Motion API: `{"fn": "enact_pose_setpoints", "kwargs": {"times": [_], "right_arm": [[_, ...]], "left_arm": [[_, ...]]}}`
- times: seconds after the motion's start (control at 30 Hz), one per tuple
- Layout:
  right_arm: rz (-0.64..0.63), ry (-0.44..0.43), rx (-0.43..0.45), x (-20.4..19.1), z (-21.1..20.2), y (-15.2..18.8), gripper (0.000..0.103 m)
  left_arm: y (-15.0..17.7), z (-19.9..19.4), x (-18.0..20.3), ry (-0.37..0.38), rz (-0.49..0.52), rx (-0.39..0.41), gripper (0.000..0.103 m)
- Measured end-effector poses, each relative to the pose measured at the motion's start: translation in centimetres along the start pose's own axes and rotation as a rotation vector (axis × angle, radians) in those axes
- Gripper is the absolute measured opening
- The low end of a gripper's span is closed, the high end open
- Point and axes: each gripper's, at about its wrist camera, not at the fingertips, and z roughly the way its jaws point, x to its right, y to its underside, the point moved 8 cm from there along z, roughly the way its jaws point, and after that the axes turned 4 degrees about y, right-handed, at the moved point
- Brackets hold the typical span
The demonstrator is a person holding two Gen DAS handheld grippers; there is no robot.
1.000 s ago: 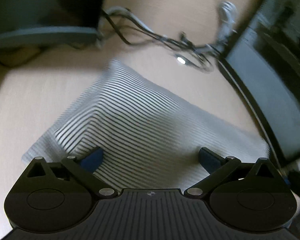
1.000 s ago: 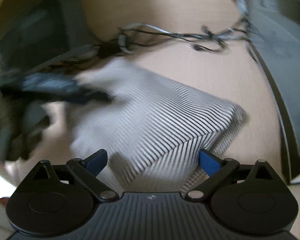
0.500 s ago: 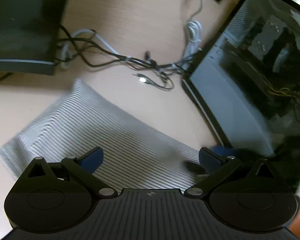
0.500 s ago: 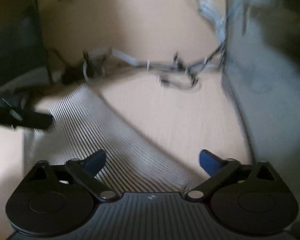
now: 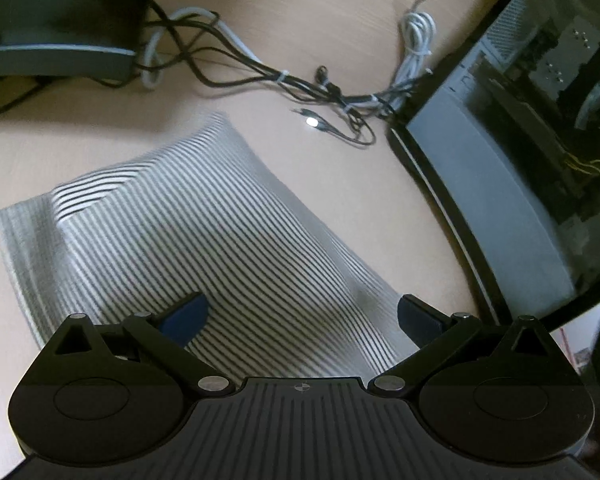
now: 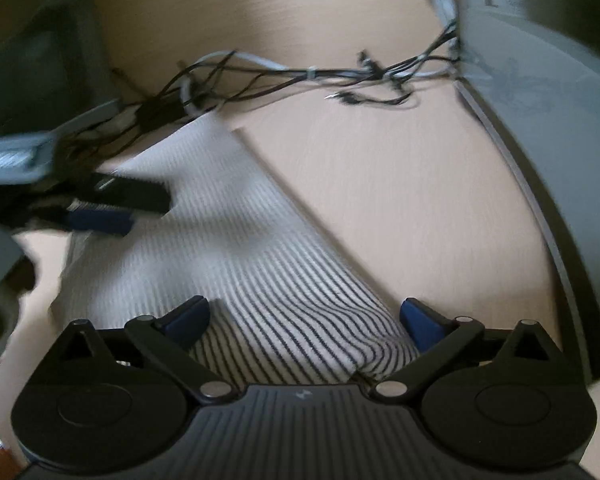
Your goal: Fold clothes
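Since the earlier frame, my left gripper (image 5: 302,314) and right gripper (image 6: 304,316) have lowered over the striped garment (image 5: 204,232), jaws spread wide, grasping nothing; no legible writing.

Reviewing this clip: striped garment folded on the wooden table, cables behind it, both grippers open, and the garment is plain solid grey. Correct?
Not quite. The garment is not plain grey: it is white with thin dark stripes, clear in the left wrist view. The rest holds: it lies folded on the wooden table, cables behind it, with the left gripper and right gripper both open.
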Motion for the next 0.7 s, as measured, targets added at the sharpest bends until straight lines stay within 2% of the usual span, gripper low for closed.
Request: {"fn": "enact_pose_setpoints", "kwargs": {"times": [0.17, 0.3, 0.47, 0.57, 0.7], "right_arm": [[-0.085, -0.067, -0.031, -3.6, -1.2, 1.0, 0.102], [-0.119, -0.019, 0.011, -3.0, -2.7, -0.4, 0.103], [-0.085, 0.057, 0.094, -1.2, -4.4, -2.3, 0.103], [-0.104, 0.072, 0.124, -1.2, -4.3, -3.3, 0.103], [-0.168, 0.110, 0.036, -2.4, -1.6, -2.7, 0.103]], "left_arm": [[-0.4, -0.2, -0.9, -0.038, 0.034, 0.026, 0.103], [-0.4, -1.2, -1.2, -0.030, 0.010, 0.035, 0.103], [0.4, -3.2, -1.9, -0.039, -0.031, 0.052, 0.103], [1.2, -4.1, -2.5, -0.037, -0.056, 0.057, 0.103], [1.6, -4.8, -1.8, -0.006, -0.062, 0.067, 0.103]]}}
